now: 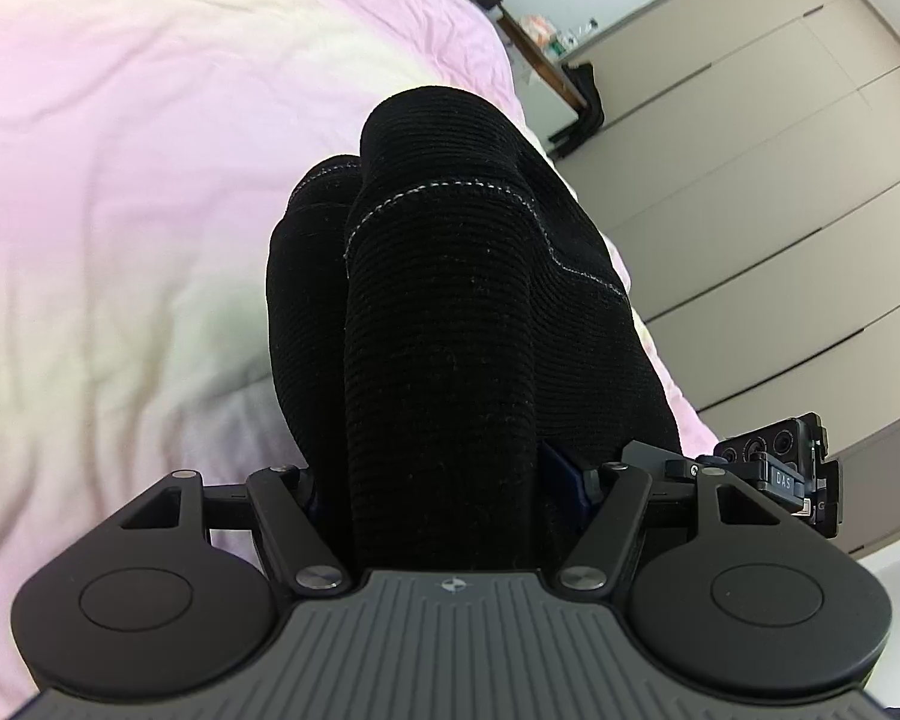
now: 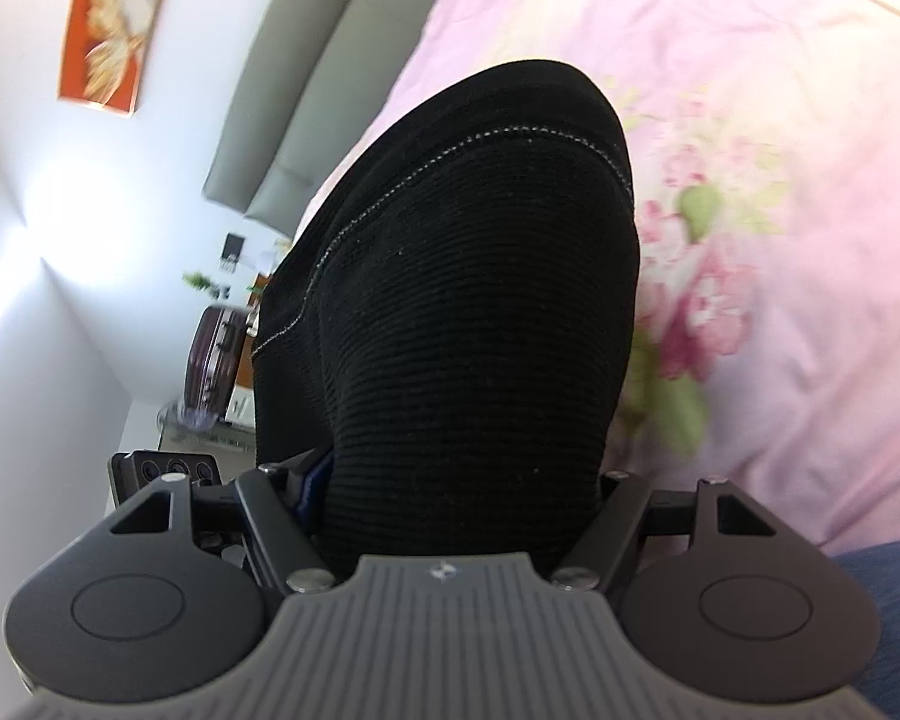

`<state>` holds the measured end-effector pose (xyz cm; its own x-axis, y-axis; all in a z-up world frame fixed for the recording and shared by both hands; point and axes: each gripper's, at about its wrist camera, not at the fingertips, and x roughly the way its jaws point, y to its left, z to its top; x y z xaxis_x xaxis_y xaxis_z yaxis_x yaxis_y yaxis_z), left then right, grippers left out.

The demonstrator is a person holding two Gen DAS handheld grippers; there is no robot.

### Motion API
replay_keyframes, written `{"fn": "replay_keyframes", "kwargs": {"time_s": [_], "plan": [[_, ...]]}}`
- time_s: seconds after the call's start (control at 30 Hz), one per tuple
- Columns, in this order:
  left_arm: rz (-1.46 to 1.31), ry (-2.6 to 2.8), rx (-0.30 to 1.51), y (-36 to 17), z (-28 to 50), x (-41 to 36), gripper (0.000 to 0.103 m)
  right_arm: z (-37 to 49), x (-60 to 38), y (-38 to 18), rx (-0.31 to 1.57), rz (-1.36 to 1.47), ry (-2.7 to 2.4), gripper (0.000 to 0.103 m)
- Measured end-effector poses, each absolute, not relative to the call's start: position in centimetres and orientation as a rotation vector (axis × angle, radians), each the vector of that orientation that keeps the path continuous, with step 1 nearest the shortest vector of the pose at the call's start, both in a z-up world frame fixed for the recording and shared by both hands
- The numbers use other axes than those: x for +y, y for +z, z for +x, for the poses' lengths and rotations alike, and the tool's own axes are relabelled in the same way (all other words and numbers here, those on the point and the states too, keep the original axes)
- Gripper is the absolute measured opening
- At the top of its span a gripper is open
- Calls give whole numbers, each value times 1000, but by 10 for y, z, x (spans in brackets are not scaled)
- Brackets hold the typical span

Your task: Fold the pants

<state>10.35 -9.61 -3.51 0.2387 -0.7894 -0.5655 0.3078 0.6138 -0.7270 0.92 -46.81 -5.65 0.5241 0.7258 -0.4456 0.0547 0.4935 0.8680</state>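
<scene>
Black ribbed pants with pale stitching fill the middle of the left wrist view, bunched in thick folds and lifted above the pink bedsheet. My left gripper is shut on this cloth; its fingers are buried in the fabric. In the right wrist view the same pants drape over my right gripper, which is also shut on the cloth. The fingertips are hidden by fabric in both views. The other gripper shows at the right edge of the left wrist view.
The bed has a pink floral sheet. Beige wardrobe doors and a small desk stand past the bed. A grey headboard, a dark red suitcase and a wall picture lie to the left.
</scene>
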Motion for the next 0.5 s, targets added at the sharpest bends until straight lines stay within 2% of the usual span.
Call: {"fn": "replay_keyframes", "kwargs": {"time_s": [0.3,0.5], "plan": [[-512,-836,1217,-53,174,-151,77,35,-531,-72,995,1068,404,67],[-514,-919,1167,-47,242,-228,77,75,-598,-39,860,952,327,67]]}}
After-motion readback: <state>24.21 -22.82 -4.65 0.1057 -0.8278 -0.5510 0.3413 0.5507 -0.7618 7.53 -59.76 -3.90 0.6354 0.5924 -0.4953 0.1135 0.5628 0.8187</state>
